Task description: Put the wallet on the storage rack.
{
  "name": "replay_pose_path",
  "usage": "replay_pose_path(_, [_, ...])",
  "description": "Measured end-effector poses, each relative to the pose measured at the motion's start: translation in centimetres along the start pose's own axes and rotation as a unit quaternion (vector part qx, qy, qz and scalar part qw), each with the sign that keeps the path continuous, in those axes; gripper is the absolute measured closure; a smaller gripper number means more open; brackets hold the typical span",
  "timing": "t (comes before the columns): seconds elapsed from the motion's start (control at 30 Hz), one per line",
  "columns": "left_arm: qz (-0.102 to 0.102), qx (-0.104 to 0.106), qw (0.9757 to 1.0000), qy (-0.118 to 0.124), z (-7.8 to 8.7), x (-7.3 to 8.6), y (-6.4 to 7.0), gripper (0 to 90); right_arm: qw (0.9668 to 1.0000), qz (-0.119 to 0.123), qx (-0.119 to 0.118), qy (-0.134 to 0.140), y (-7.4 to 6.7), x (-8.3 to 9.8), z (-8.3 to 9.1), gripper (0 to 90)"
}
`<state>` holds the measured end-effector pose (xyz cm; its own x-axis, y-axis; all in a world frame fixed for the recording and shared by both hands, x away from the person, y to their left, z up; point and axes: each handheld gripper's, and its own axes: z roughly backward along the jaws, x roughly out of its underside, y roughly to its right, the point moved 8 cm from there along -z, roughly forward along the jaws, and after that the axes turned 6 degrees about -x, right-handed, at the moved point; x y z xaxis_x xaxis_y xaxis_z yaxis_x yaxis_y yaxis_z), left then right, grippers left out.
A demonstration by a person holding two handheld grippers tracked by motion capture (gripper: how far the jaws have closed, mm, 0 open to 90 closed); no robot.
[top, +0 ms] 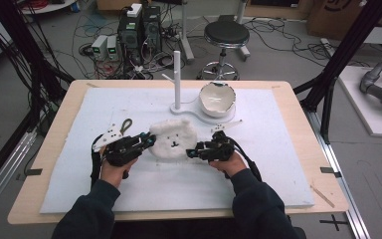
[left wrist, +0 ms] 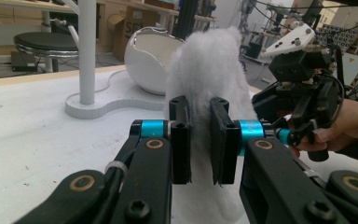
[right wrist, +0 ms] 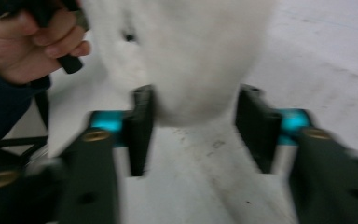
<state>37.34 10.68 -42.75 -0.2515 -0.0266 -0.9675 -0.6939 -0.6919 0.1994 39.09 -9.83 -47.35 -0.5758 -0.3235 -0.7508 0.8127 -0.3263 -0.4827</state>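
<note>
Left tongs [left wrist: 199, 140] pinch the fluffy white plush [left wrist: 212, 79]; right tongs [right wrist: 193, 130] gape around its rounded edge.

Even, soft overhead light fills the high view, with faint shadows and no glare. The left gripper view is sharp nearby, softer behind. The right gripper view is smeared throughout by motion blur.
</note>
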Motion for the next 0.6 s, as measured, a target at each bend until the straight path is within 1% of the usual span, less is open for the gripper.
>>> replay_pose_path(0.03, [0.0, 0.0, 1.0, 0.0, 0.0, 0.0, 0.0, 79.8, 1.0, 0.0, 0.0, 0.0, 0.0, 0.0, 0.0, 56.7])
replay_pose_path(0.07, [-0.002, 0.002, 0.9998, -0.018, -0.2, 0.5, 0.1, 79.8, 0.9999, 0.016, 0.002, 0.006, -0.2, -0.3, 0.2, 66.7])
replay_pose_path(0.1, [-0.002, 0.002, 0.9998, -0.018, -0.2, 0.5, 0.1, 79.7, 0.9996, 0.022, 0.01, 0.014, -0.1, -0.5, 0.5, 69.5])
replay_pose_path(0.13, [0.002, 0.009, 0.999, -0.044, -0.5, 1.2, 0.2, 79.7, 0.9993, 0.02, 0.015, 0.028, 0.1, -0.8, 1.0, 71.2])
replay_pose_path(0.17, [0.002, 0.009, 0.999, -0.044, -0.5, 1.2, 0.2, 79.6, 0.9993, 0.02, 0.015, 0.028, 0.1, -0.8, 1.0, 71.2])
replay_pose_path(0.2, [-0.001, 0.018, 0.9965, -0.081, -1.0, 2.2, 0.6, 79.6, 0.9976, 0.024, 0.024, 0.059, 0.2, -1.6, 2.0, 73.2])
replay_pose_path(0.27, [-0.011, 0.026, 0.9937, -0.109, -1.4, 3.1, 1.1, 79.9, 0.9949, 0.042, 0.038, 0.084, 0.2, -2.2, 2.8, 74.7])
replay_pose_path(0.33, [-0.018, 0.028, 0.992, -0.122, -1.6, 3.5, 1.5, 79.8, 0.9929, 0.062, 0.054, 0.086, 0.0, -2.4, 3.2, 75.8])
replay_pose_path(0.4, [-0.019, 0.029, 0.9917, -0.124, -1.7, 3.6, 1.5, 79.2, 0.9917, 0.076, 0.067, 0.079, 0.1, -2.4, 3.3, 76.7])
replay_pose_path(0.47, [-0.021, 0.023, 0.9903, -0.136, -1.7, 3.8, 1.3, 77.2, 0.9901, 0.092, 0.077, 0.073, 0.1, -2.4, 3.4, 77.1])
replay_pose_path(0.5, [-0.021, 0.023, 0.9903, -0.136, -1.7, 3.8, 1.3, 74.1, 0.9886, 0.101, 0.086, 0.071, 0.0, -2.4, 3.4, 77.3])
replay_pose_path(0.53, [-0.014, 0.015, 0.9894, -0.143, -1.7, 4.0, 1.0, 71.2, 0.987, 0.111, 0.092, 0.071, -0.1, -2.5, 3.6, 77.4])
replay_pose_path(0.57, [-0.014, 0.015, 0.9894, -0.143, -1.7, 4.0, 1.0, 68.0, 0.9851, 0.121, 0.099, 0.071, -0.2, -2.6, 3.7, 77.5])
replay_pose_path(0.6, [-0.004, 0.008, 0.9898, -0.142, -1.7, 3.9, 0.7, 64.7, 0.9826, 0.134, 0.108, 0.07, -0.3, -2.7, 3.9, 77.6])
